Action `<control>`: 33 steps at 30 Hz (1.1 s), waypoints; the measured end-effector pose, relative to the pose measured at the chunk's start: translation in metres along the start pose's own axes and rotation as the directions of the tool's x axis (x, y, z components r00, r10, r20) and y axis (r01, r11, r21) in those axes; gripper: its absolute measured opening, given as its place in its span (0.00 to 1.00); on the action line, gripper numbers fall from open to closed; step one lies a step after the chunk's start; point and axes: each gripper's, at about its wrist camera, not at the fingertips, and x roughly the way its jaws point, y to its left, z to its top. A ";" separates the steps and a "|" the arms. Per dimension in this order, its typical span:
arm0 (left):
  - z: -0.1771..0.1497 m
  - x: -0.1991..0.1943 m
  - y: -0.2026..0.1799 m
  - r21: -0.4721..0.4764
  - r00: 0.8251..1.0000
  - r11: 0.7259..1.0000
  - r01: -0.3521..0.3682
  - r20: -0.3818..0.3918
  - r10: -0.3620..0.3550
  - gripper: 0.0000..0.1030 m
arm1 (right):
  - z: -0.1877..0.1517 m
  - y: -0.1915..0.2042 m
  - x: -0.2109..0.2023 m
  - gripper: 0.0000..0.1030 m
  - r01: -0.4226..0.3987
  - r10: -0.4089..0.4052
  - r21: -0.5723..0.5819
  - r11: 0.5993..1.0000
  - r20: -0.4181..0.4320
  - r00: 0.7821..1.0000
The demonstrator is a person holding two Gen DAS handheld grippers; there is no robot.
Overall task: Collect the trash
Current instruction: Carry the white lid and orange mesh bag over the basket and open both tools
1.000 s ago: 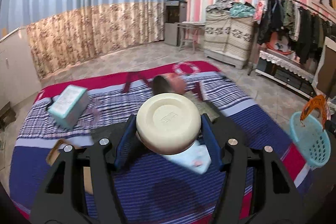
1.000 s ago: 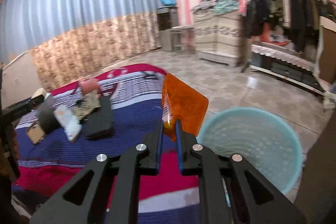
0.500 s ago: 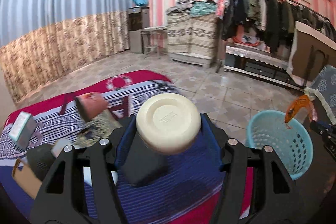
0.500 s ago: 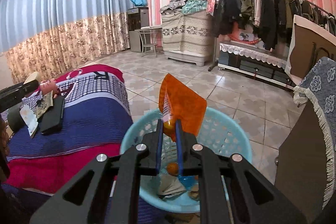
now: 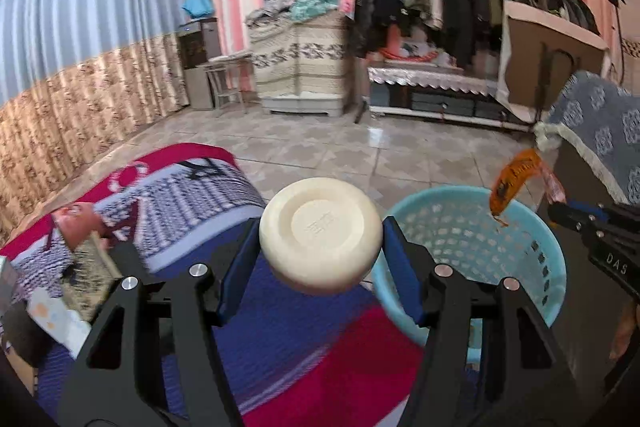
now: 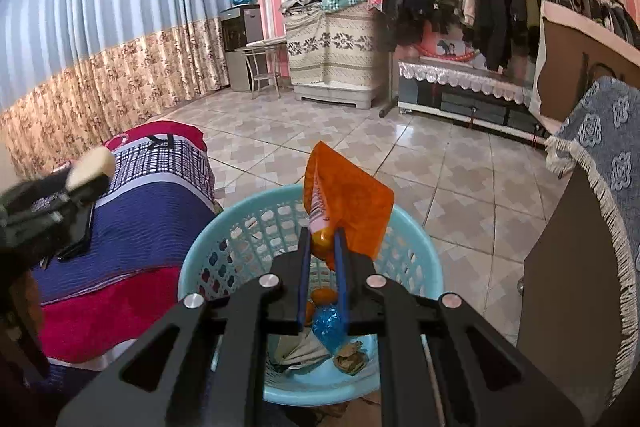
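Trash basket (image 6: 416,267), light blue and perforated, stands on the tiled floor just beside the striped blanket (image 6: 152,211), with scraps lying inside. Above it the right gripper (image 6: 322,247) is clamped on an orange wrapper (image 6: 352,211). The left gripper (image 5: 320,239) grips a cream round container (image 5: 320,235) beside the basket's rim.

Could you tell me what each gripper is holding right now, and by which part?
The left gripper clamps a cream round container by its sides; the right gripper pinches an orange wrapper by its lower end.
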 end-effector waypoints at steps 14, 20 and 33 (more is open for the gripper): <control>0.005 0.070 -0.064 0.091 0.990 0.988 0.125 -0.082 -0.118 0.59 | -0.004 -0.015 0.017 0.12 0.002 0.002 0.053 0.999 -0.060 0.998; 0.009 0.067 -0.054 0.077 0.997 0.994 0.073 -0.037 -0.071 0.82 | -0.006 -0.014 0.017 0.12 0.002 0.002 0.062 0.998 -0.064 0.998; 0.010 0.026 0.011 0.003 0.997 0.997 -0.073 0.006 0.073 0.92 | -0.007 0.011 0.032 0.12 -0.025 0.026 0.015 1.000 -0.110 0.994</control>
